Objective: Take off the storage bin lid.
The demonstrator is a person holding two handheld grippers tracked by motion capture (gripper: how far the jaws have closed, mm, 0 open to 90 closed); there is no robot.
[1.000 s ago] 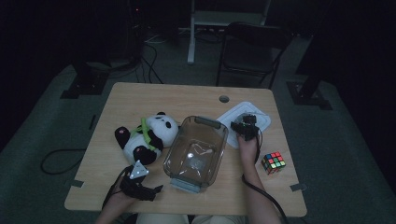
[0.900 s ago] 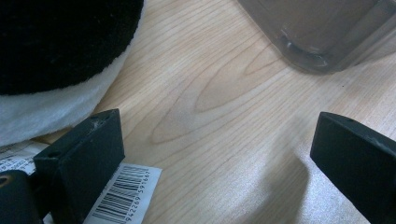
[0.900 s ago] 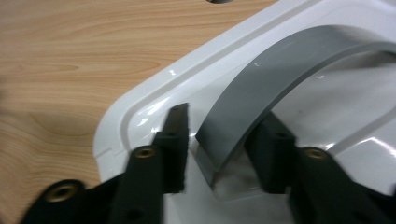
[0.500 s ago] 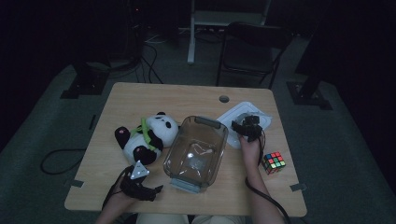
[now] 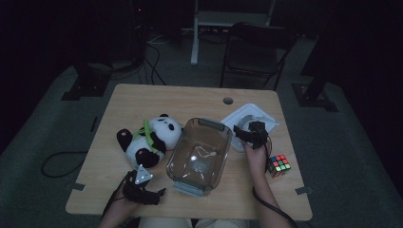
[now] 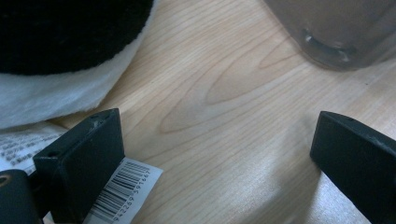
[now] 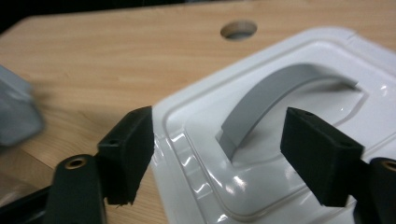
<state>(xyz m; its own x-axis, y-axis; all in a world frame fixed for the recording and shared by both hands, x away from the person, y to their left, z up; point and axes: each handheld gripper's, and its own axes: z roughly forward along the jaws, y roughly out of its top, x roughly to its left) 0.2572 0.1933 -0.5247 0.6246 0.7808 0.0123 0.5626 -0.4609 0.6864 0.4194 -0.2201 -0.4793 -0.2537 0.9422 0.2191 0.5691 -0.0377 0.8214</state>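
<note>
Clear plastic bin sat mid-table; everything placed from it. The white lid lay flat on the wood just right of the bin's far corner, its grey arched handle facing up. Right gripper hovered over the lid's near edge, jaws apart and just opened wider, pads clear of the handle, which stood in the gap ahead of them (nothing pressed). Left gripper sat low at the table's near edge, left of the bin's near end, jaws wide apart over bare wood, a barcode tag under one of them. Stuffed panda lay left of the bin, touching its side. A colour cube rested right of the bin, near the person's right wrist.
</note>
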